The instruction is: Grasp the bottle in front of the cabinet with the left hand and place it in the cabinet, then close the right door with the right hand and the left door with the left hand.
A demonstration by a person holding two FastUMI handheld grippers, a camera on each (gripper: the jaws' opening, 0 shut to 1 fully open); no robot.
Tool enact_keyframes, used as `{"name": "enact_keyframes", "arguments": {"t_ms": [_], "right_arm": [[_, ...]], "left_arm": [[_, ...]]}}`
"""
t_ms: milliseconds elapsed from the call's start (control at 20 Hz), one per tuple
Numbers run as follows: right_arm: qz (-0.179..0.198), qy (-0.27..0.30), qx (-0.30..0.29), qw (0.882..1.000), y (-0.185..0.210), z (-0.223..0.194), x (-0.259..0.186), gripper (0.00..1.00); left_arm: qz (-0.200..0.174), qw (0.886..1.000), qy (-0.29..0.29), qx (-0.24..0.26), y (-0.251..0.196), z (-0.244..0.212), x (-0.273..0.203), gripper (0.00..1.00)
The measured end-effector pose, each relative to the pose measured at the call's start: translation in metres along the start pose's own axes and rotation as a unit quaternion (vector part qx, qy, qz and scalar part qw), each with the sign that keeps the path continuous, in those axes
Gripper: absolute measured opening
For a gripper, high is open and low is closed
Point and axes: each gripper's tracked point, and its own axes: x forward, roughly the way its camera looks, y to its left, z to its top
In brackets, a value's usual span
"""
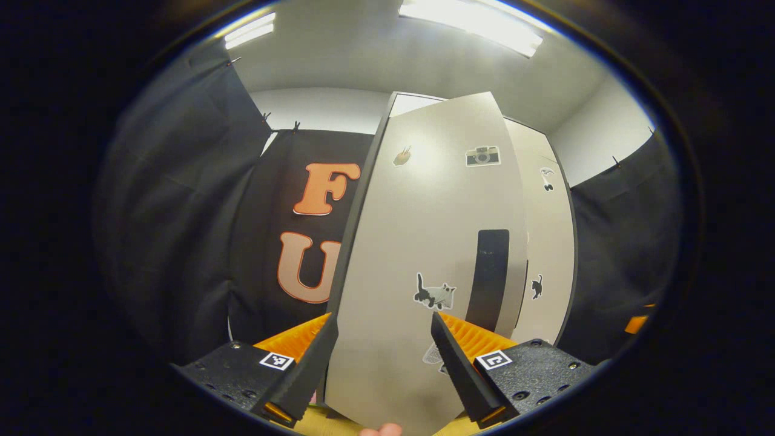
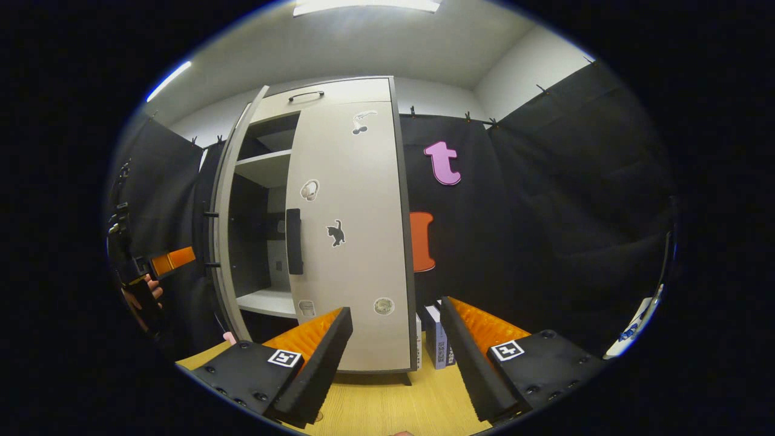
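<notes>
Left gripper view looks straight at the outer face of the cabinet's left door (image 1: 424,242), which stands partly open and swung toward the camera, its dark vertical handle (image 1: 489,278) near the door's right edge and a cat sticker (image 1: 433,293) just left of it. The left gripper (image 1: 381,357) has its fingers spread apart with the lower part of the door panel showing between them; whether either finger touches the panel cannot be told, and nothing is clamped. Beyond the left door's edge the right door (image 1: 548,254) lies flat against the cabinet front. Right gripper view takes in the whole cabinet (image 2: 315,97) standing on the wooden tabletop (image 2: 387,399): the right door (image 2: 351,242) is shut, carrying a dark handle (image 2: 293,241) on its left edge and several small stickers, while the left door (image 2: 227,242) stands ajar, seen edge-on, leaving the shelves (image 2: 266,166) open to view through the gap. The right gripper (image 2: 393,357) hangs back from the cabinet with its fingers apart and empty. At the far left of this view the other gripper (image 2: 151,266) and the hand (image 2: 142,300) holding it are beside the open door. A few small boxes (image 2: 437,342) stand on the table just right of the cabinet's foot. The bottle cannot be made out; the shelf interior is dark and partly hidden by the doors
</notes>
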Motion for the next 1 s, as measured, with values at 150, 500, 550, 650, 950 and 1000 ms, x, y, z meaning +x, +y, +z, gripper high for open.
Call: {"name": "enact_keyframes", "arguments": {"t_ms": [150, 500, 550, 650, 950, 1000], "right_arm": [[-0.003, 0.002, 0.003, 1.0, -0.002, -0.001, 0.0, 0.97], [-0.007, 0.0, 0.004, 1.0, -0.003, 0.001, 0.002, 0.97], [-0.01, 0.001, 0.004, 1.0, -0.004, 0.001, 0.004, 0.97], [-0.015, 0.004, 0.003, 1.0, -0.006, -0.001, 0.006, 0.97], [-0.021, -0.005, 0.009, 1.0, -0.009, 0.005, 0.012, 0.98], [-0.022, -0.005, 0.009, 1.0, -0.01, 0.004, 0.012, 0.97]], "left_arm": [[-0.02, 1.0, 0.002, 0.003, -0.014, 0.0, 0.018, 0.94], [-0.045, 0.999, 0.01, 0.017, -0.039, -0.015, 0.051, 0.96], [-0.049, 0.999, 0.008, 0.019, -0.042, -0.017, 0.055, 0.94], [-0.054, 0.998, 0.012, 0.02, -0.047, -0.022, 0.063, 0.94], [-0.066, 0.996, 0.011, 0.055, -0.058, -0.03, 0.086, 0.94], [-0.065, 0.996, 0.011, 0.056, -0.059, -0.032, 0.088, 0.94]]}}
